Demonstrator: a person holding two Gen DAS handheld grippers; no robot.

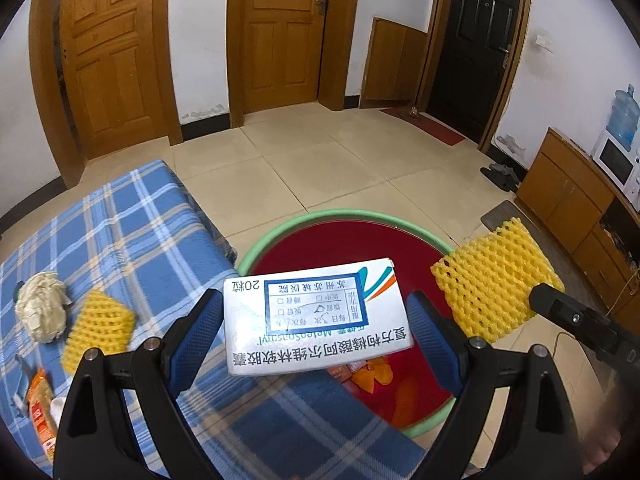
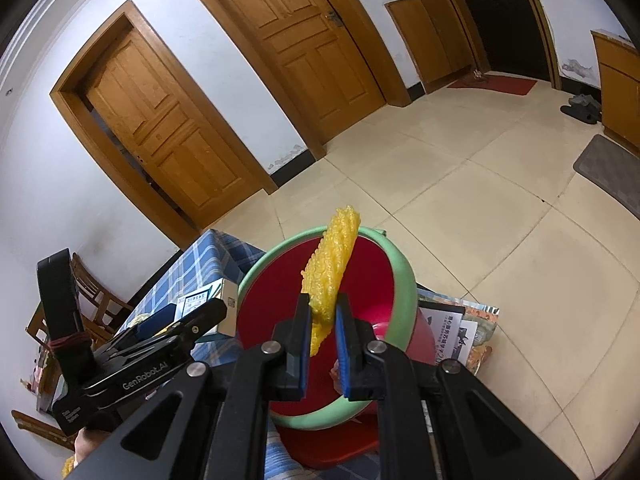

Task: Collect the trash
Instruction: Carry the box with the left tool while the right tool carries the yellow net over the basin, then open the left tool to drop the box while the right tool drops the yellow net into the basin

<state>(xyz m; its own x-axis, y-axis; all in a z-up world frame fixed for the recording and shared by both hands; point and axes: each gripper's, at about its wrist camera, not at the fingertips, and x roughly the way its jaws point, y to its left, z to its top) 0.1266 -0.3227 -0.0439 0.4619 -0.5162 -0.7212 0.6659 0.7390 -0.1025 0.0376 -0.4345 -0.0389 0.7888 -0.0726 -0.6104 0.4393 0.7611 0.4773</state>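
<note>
White cardboard medicine box [image 1: 316, 318] with blue-framed label: pinched flat between the blue pads of the left gripper [image 1: 316, 334], held over the near rim of the round red basin with green rim [image 1: 280, 232]. Orange wrappers [image 1: 370, 372] lie on the basin floor. Yellow foam mesh fruit sleeve [image 2: 330, 276]: clamped at its lower end by the right gripper [image 2: 323, 344], jaws nearly together, sleeve standing upright above the basin interior. At 9 o'clock from the left gripper, on the blue plaid tablecloth [image 1: 132, 232]: a second yellow foam mesh sleeve [image 1: 100, 320] and a crumpled pale paper wad [image 1: 40, 306], just beside each other
</note>
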